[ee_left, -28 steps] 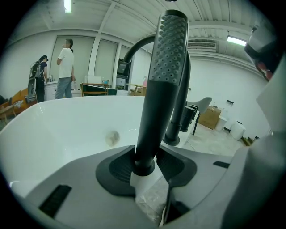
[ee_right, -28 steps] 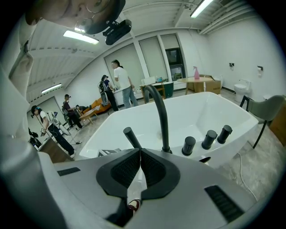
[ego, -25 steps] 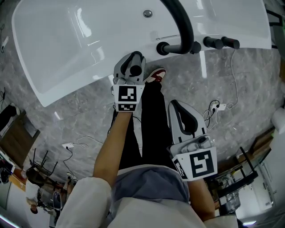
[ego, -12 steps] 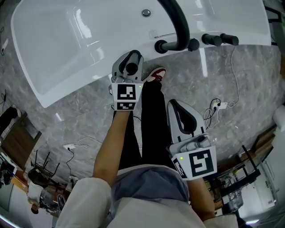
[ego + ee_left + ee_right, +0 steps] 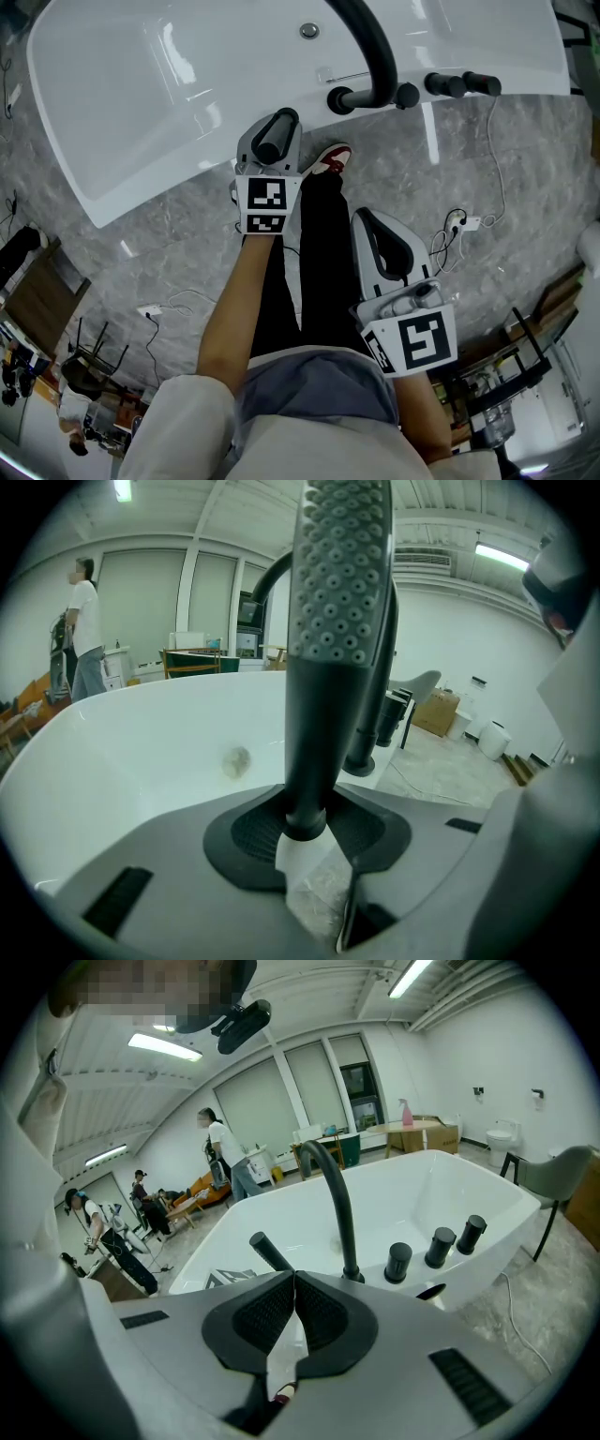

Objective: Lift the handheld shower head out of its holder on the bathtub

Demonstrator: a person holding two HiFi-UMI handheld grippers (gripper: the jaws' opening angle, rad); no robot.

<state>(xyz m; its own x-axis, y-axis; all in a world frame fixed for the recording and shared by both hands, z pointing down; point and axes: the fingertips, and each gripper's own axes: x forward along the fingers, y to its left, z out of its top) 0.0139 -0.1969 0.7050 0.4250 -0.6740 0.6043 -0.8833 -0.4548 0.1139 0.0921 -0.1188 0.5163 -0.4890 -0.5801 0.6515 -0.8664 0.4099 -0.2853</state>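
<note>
My left gripper (image 5: 278, 125) is shut on the black handheld shower head (image 5: 273, 142) just in front of the white bathtub (image 5: 141, 103). Its jaws have just been closing a little, with the handle between them. In the left gripper view the shower head (image 5: 342, 592) stands upright, nozzles facing me. Its lower end sits between the pads of the left gripper (image 5: 306, 819). The right gripper view shows the shower head (image 5: 269, 1252) as a tilted black stick over the tub rim. My right gripper (image 5: 368, 218) (image 5: 292, 1283) hangs shut and empty, nearer my body.
A black curved spout (image 5: 375, 47) and three black knobs (image 5: 464, 86) stand on the tub rim, with a dark oval opening (image 5: 431, 1291) in front of them. My shoe (image 5: 328, 157) is on the marble floor, and cables (image 5: 459, 225) lie to the right. People (image 5: 225, 1157) stand far behind.
The shower head in the left gripper shows slightly more of its side than before. Both hands stay in place.
</note>
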